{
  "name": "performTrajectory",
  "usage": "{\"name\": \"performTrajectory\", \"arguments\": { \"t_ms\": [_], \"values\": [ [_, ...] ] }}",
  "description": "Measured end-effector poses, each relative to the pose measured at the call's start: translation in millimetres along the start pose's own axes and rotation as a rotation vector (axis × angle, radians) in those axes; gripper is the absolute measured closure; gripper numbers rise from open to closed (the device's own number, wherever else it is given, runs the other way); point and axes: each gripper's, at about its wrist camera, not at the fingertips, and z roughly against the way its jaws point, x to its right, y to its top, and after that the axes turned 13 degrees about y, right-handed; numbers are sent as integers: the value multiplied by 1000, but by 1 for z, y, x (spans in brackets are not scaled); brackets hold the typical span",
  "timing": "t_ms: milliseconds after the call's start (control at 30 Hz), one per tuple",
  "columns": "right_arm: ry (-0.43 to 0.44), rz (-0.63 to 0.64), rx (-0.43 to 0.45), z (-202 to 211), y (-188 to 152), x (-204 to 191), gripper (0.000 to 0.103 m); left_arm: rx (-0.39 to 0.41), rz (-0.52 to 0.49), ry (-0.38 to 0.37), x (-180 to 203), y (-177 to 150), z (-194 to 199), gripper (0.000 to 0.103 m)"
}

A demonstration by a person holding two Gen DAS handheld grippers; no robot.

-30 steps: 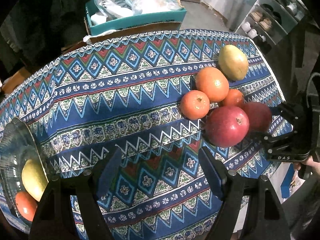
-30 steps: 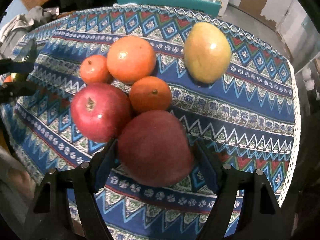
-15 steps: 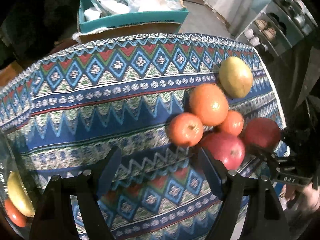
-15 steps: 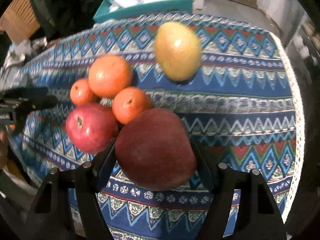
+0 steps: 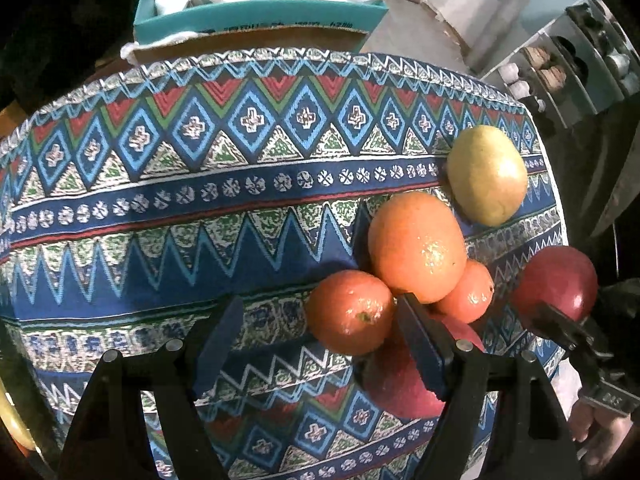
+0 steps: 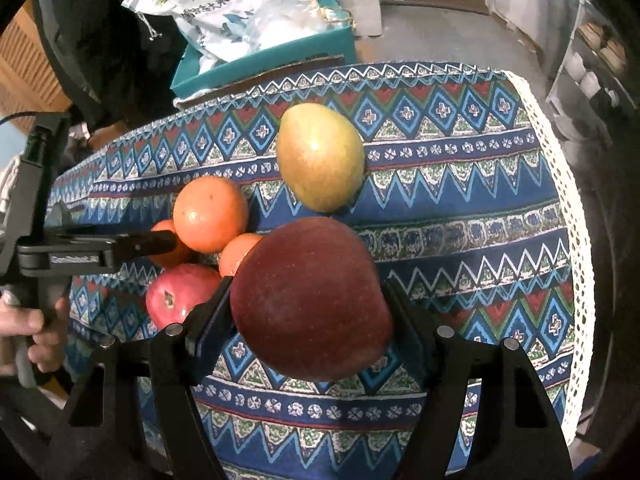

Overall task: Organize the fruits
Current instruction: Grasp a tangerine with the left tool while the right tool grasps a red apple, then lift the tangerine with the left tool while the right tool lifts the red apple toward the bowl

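The dark red apple [image 6: 310,300], lower centre of the right wrist view, sits clamped in the right claw [image 6: 308,316], lifted above the table [image 6: 500,240]. The left claw [image 5: 320,344] hangs open beside the small orange [image 5: 350,312]. Next comes, I judge, carrying the apple to wherever the fruit is gathered.

Each camera sits on a gripper and looks steeply down along its fingers at the patterned tabletop [image 5: 168,216], from close range. The left wrist view has the fruit cluster at its right; the right wrist view is nearer, with a dark red apple [image 6: 308,300] filling its centre. Both share the orange [image 5: 416,246], mango [image 6: 320,162] and teal box [image 5: 256,14].
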Motion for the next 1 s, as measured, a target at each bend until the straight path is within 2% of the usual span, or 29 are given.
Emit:
{"name": "performTrajectory", "arguments": {
  "t_ms": [167,267,333,467,533,600,667,1000],
  "values": [
    [7,1,6,-1,2,-4,30,7,-7,-35,6,0,1,23],
    [10,0,7,0,2,-4,30,2,-42,-33,13,-2,0,29],
    [11,-1,6,1,2,-3,30,-1,-55,-43,17,-6,-3,37],
    [10,-4,-2,-1,0,-2,30,-4,-73,-46,20,-5,-7,39],
    [9,-7,-2,-2,0,-2,30,-9,-83,-37,19,-5,-10,48],
    [8,-9,0,-3,0,-2,30,12,-108,-17,22,-6,-10,49],
    [6,-8,1,-3,1,-2,30,13,-123,-24,25,-6,-10,56],
    [-4,21,31,1,9,-14,30,87,-168,47,24,-16,4,57]
  ]
}}
